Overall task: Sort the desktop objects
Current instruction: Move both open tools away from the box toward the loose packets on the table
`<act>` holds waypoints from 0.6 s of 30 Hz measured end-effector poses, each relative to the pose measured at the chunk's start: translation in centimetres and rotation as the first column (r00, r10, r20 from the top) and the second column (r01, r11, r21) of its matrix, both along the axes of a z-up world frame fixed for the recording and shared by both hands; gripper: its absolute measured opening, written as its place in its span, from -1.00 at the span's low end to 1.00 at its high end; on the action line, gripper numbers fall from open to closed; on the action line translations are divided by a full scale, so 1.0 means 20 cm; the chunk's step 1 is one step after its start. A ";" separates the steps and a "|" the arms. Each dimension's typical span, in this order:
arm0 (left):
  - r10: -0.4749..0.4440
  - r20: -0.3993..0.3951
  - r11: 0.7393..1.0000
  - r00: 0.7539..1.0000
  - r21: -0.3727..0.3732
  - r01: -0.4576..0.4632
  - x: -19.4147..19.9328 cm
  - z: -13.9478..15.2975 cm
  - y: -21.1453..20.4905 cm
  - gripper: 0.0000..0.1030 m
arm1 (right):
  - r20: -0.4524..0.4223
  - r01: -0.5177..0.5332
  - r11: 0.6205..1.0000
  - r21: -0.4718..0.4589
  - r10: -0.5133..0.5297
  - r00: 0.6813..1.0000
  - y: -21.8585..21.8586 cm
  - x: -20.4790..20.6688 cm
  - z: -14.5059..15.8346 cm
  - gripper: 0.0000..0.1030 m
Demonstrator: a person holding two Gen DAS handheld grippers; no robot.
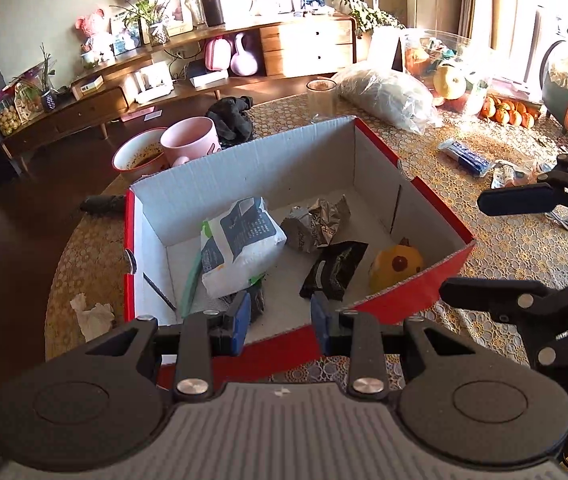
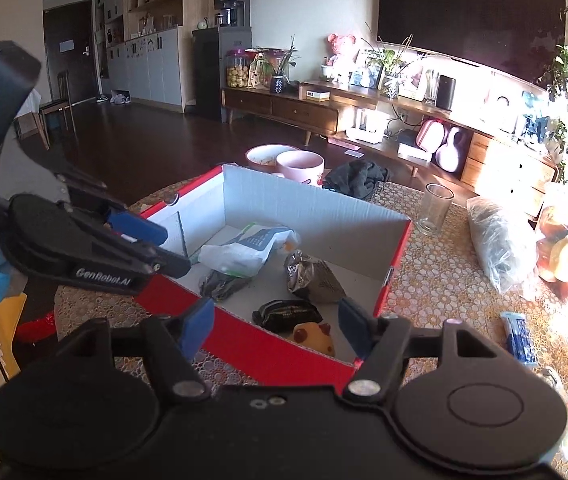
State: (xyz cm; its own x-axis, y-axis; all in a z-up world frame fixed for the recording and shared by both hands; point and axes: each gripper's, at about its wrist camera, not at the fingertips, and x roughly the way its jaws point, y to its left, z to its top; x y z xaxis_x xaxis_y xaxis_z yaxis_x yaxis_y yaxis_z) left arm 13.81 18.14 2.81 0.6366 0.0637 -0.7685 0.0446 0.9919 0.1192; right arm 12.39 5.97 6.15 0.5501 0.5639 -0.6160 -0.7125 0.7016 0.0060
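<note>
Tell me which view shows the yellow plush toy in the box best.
The left wrist view: the yellow plush toy shows nearly whole in the red box. In the right wrist view, the box's near wall hides its lower part.

Red box [image 1: 416, 300] with packets [image 1: 240, 246] inside.

Sunlit room: dark wood floor [image 2: 132, 148], long wooden sideboard [image 2: 364, 112].

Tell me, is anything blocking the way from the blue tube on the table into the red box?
Nothing visible blocks it. The blue tube lies on the bare tablecloth to the right of the red box, whose top is open. Only the box's own wall must be cleared.
</note>
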 end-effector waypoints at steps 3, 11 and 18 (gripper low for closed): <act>0.000 -0.007 1.000 1.000 -0.011 0.000 -0.05 0.00 -0.03 -0.39 | -0.006 0.001 1.000 0.012 -0.001 1.000 -0.03 -0.03 0.01 0.35; 0.009 0.012 0.999 1.000 -0.052 -0.008 -0.16 0.02 -0.11 -0.12 | -0.014 0.002 0.999 0.038 -0.001 1.000 -0.10 -0.09 0.01 0.44; 0.005 0.024 0.997 1.000 -0.082 -0.003 -0.24 0.01 -0.17 0.22 | -0.003 -0.021 0.998 0.057 0.021 1.000 -0.16 -0.16 0.02 0.56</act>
State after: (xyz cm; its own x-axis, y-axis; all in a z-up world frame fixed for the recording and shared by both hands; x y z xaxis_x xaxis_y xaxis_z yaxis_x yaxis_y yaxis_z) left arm 9.01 14.72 3.07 0.6547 0.0039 -0.7559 0.0386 0.9985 0.0386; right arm 9.21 2.76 6.59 0.5359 0.6093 -0.5845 -0.7270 0.6850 0.0475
